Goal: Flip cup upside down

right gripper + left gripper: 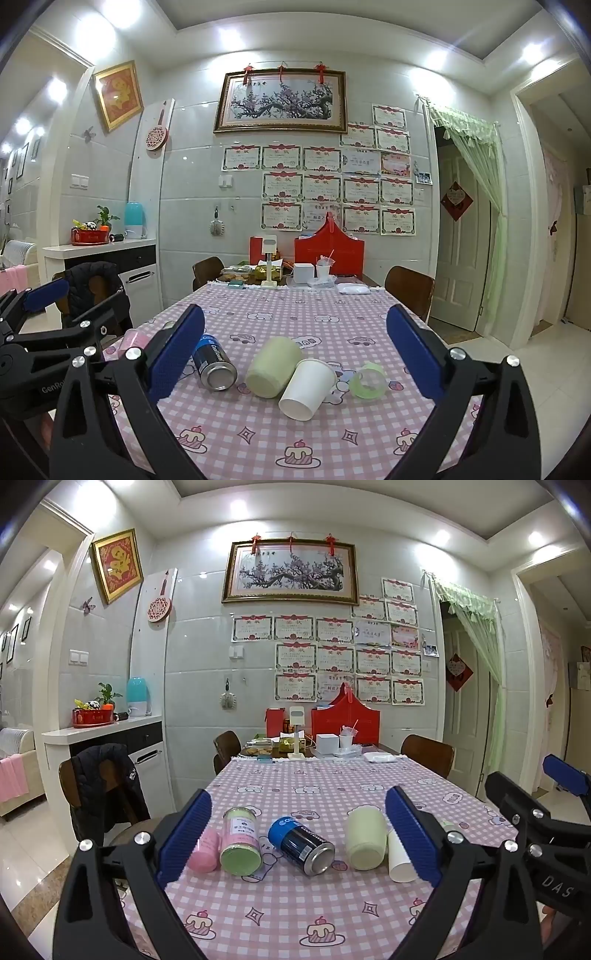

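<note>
While both grippers hover spread wide and holding nothing, left gripper (299,834) and right gripper (295,350), the white paper cup (307,387) lies on its side near the table's (295,454) front edge. It touches the cream cup (273,367), with a blue can (214,363) just beside that and a green tape roll (368,380) toward the right edge.

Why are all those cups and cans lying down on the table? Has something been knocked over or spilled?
Yes, it looks odd: the pink cup, green-lidded jar, blue can, cream cup, white paper cup and small green cup all lie on their sides. No spill shows on the tablecloth. Both tongs are open, holding nothing.
</note>
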The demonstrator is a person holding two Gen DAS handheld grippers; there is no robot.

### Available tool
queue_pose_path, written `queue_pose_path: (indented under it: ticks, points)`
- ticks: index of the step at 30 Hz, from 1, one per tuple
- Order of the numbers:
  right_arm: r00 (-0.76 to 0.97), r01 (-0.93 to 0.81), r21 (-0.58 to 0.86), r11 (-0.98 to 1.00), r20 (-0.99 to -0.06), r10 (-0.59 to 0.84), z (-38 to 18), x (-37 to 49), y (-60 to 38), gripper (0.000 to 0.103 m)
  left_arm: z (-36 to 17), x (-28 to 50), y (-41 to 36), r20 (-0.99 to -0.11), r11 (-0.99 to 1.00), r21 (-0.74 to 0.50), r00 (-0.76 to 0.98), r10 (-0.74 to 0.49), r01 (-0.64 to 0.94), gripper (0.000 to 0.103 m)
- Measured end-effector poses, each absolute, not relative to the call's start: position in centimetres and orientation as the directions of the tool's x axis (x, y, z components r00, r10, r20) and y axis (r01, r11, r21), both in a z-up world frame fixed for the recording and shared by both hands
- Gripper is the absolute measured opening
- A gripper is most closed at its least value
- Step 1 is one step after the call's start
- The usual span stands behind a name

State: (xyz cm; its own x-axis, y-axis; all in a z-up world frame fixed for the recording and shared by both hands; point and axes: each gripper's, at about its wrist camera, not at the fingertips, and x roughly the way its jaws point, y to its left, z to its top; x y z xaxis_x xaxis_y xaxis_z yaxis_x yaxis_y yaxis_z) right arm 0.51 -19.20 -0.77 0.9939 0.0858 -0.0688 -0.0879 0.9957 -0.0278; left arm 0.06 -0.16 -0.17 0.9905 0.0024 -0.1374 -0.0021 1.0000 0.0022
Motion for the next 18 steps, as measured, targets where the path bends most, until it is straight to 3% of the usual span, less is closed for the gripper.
queue_pose_path:
  ticks: [18]
  points:
    - [0.994, -0.088, -0.028, 0.996, -0.071, 0.086, -0.77, 0.37, -19.33, 0.095, -0.16, 0.47, -0.65, -0.142, 1.000, -0.002, 0.990, -0.002, 0.002, 0.094]
